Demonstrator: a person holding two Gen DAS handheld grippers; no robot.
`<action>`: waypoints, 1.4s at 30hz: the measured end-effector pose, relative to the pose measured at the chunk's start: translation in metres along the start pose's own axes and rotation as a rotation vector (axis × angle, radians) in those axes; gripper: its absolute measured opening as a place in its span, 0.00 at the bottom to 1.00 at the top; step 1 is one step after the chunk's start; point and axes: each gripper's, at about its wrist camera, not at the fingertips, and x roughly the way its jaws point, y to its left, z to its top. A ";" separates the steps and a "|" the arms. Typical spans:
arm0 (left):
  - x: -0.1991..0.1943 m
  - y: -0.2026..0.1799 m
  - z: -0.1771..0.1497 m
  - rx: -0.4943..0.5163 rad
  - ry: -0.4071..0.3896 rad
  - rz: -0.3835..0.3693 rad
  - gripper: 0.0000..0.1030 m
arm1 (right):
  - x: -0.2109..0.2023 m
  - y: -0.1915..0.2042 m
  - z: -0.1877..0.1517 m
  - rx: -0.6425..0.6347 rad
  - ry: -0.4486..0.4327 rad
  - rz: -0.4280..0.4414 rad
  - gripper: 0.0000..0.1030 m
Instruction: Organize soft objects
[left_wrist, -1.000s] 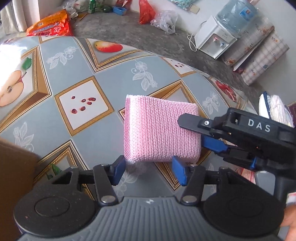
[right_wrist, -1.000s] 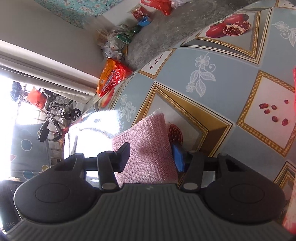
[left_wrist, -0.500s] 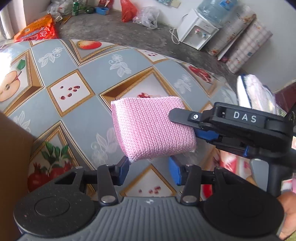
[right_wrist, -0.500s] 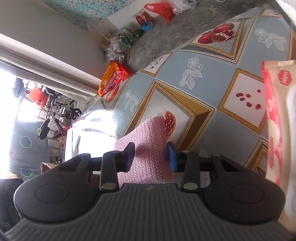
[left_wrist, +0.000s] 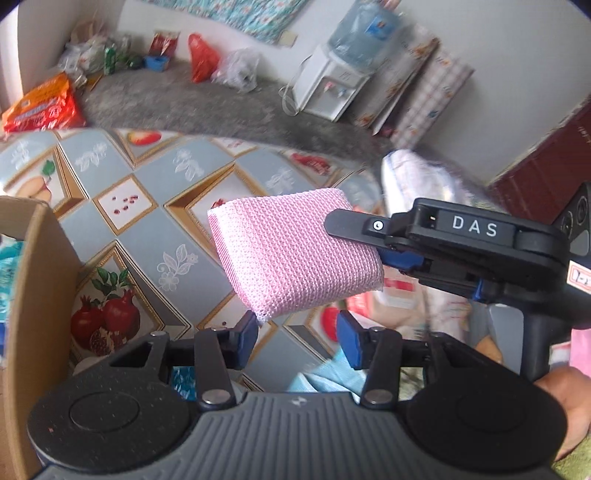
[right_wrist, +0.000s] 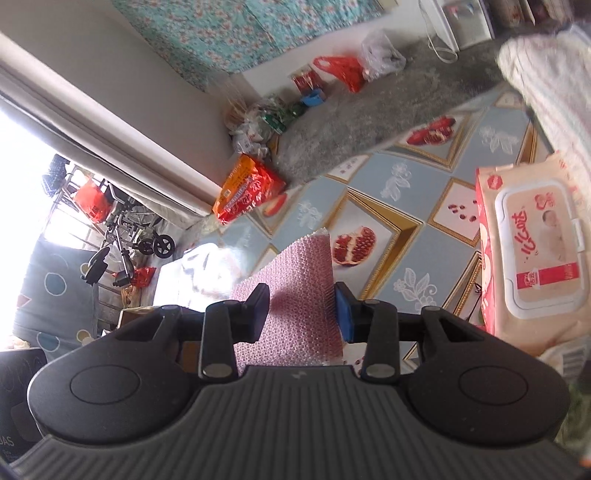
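1. Left wrist view, from the left: a cardboard box (left_wrist: 27, 295) filled the left edge, and the fruit-print tablecloth (left_wrist: 147, 229) spread beside it.
2. At centre the pink sponge (left_wrist: 291, 254), knitted in texture and block-shaped, hung above the tablecloth; the left gripper (left_wrist: 295, 334) below it stood open, its blue pads apart and holding nothing.
3. To the right, the right gripper (left_wrist: 373, 240) bore "DAS" in white letters and was clamped on the sponge's right end.
4. Right wrist view: an orange packet (right_wrist: 251, 188) with unreadable print lay on the floor at upper left; the sponge sat squeezed between the fingers at centre; a wet-wipes pack (right_wrist: 532, 254) with red script lay at right.
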 end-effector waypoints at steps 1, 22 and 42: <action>-0.012 0.000 -0.003 0.002 -0.015 -0.008 0.46 | -0.009 0.013 -0.002 -0.016 -0.010 0.006 0.36; -0.161 0.162 -0.070 -0.123 -0.186 0.041 0.46 | 0.028 0.197 -0.060 -0.264 0.076 0.074 0.30; -0.173 0.262 -0.114 -0.140 -0.285 0.155 0.78 | 0.212 0.129 -0.059 -0.659 0.265 -0.218 0.80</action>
